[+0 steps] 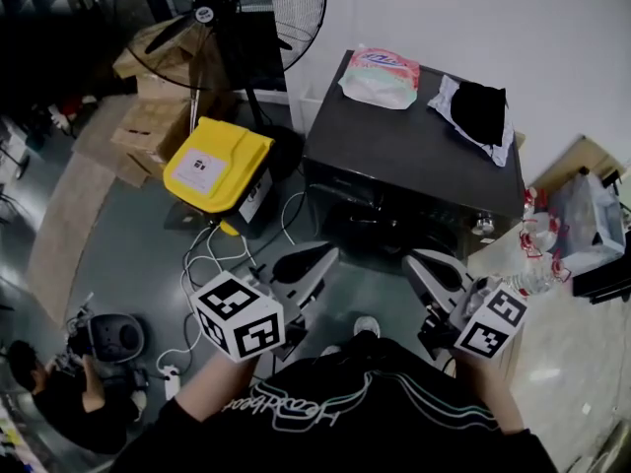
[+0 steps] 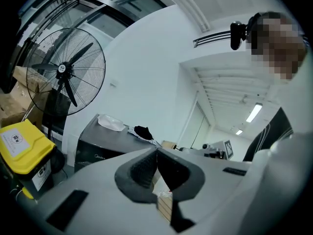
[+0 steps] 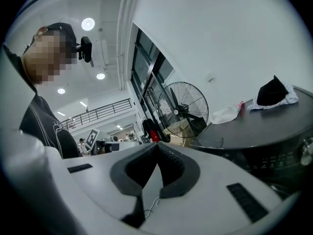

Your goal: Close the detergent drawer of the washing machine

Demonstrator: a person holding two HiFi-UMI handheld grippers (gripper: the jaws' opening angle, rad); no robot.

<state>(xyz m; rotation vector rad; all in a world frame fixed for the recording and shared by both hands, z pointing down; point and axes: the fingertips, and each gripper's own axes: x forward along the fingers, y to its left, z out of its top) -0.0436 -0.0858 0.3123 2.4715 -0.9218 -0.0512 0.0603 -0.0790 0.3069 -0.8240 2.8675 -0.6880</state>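
Washing machine front murky overhead; left gripper, right gripper closed.

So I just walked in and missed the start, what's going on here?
A person stands facing the washer with a gripper in each hand. The left gripper and right gripper are both shut and empty, held short of the machine and touching nothing. A bag and a black cloth lie on its top. Whether the drawer is open can't be made out.
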